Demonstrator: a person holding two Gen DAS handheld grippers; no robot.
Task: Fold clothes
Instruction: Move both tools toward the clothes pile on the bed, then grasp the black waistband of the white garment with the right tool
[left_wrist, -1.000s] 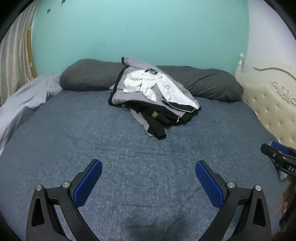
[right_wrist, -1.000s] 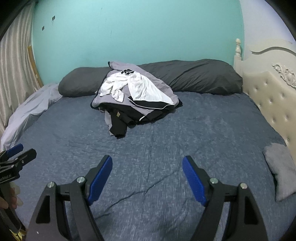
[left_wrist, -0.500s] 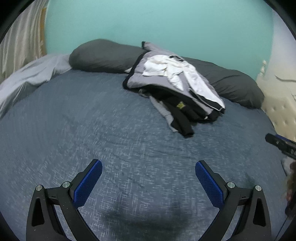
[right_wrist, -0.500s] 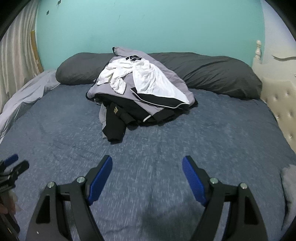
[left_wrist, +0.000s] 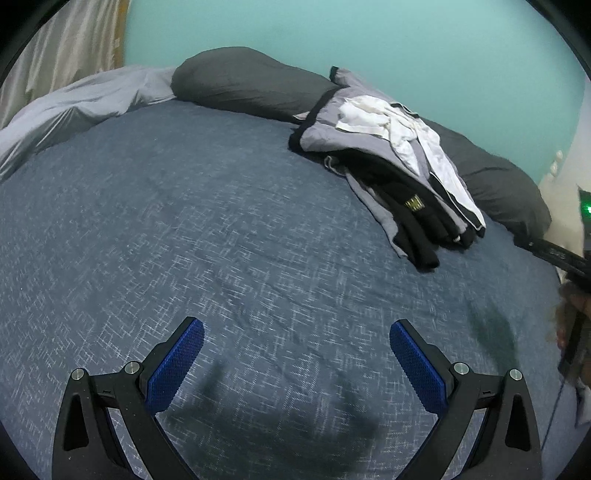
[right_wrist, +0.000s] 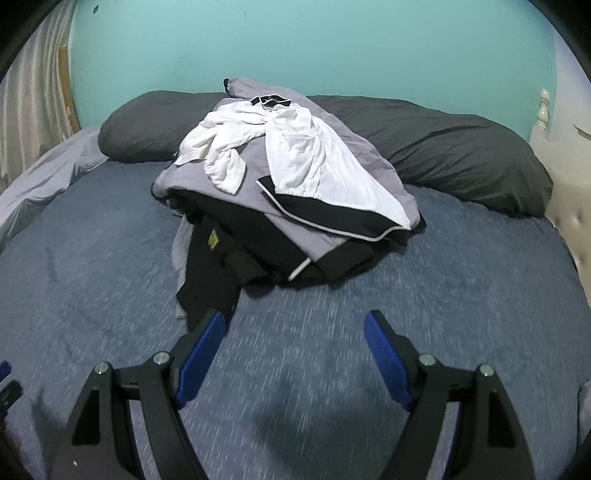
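Note:
A heap of clothes (right_wrist: 288, 206) lies on the blue bed (right_wrist: 461, 302) against the dark pillows: a white garment (right_wrist: 306, 158) on top, a grey one (right_wrist: 229, 181) under it, black ones (right_wrist: 229, 266) at the bottom. In the left wrist view the same heap (left_wrist: 399, 173) sits to the upper right. My right gripper (right_wrist: 295, 350) is open just short of the heap, its left fingertip near a black sleeve. My left gripper (left_wrist: 295, 358) is open over bare sheet, well left of the heap. Nothing is held.
Long dark grey pillows (right_wrist: 454, 151) run along the teal wall. A pale grey duvet (left_wrist: 74, 107) is bunched at the bed's left side. A cream tufted headboard (right_wrist: 569, 206) stands at the right. The right tool's edge (left_wrist: 565, 258) shows at the left view's right border.
Both grippers have moved forward over the bed toward the heap, which now looms larger. The left wrist view has swung left, so the heap sits further right. Both jaws stay wide apart.

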